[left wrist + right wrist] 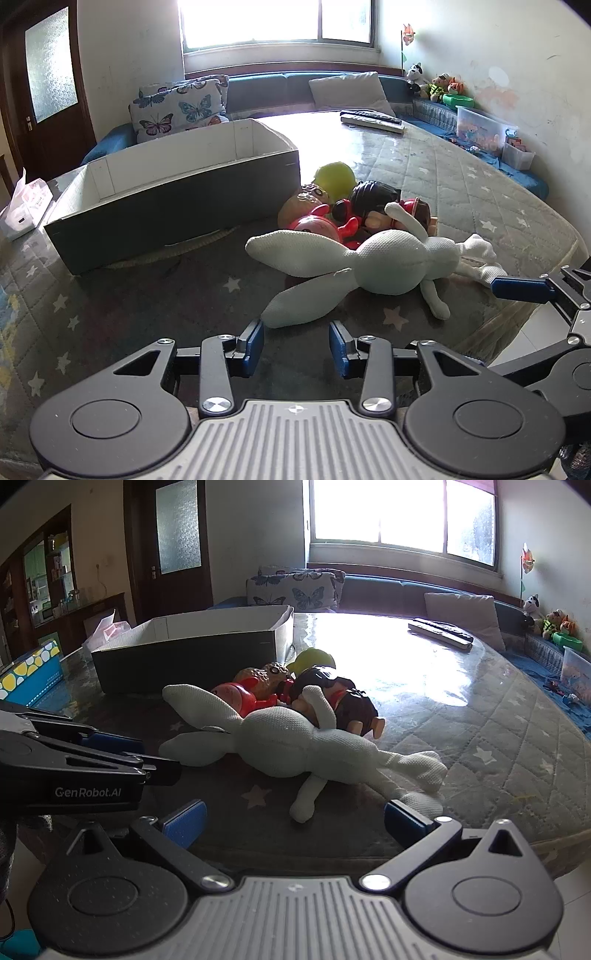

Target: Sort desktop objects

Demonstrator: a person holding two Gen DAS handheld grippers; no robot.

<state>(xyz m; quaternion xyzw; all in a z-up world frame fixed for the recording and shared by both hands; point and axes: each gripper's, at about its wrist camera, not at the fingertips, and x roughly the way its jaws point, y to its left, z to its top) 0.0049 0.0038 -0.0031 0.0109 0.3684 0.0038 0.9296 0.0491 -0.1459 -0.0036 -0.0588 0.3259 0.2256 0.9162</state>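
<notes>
the white plush rabbit [388,258] lies on the worktop [461,177] just ahead of the left tongs [296,345], half open and empty; right tongs [295,821] gape wide, empty, near its legs.

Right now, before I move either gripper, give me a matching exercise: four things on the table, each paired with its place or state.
Things:
1. plush rabbit
2. cardboard box
3. remote control
4. right gripper

Places or states:
A. far side of the table, near the white cushion
B. lying flat in front of the heap of toys
C. jaws wide open, nothing between them
D. open-topped, left of the toys in the left wrist view

Pairs: 1-B, 2-D, 3-A, 4-C
</notes>
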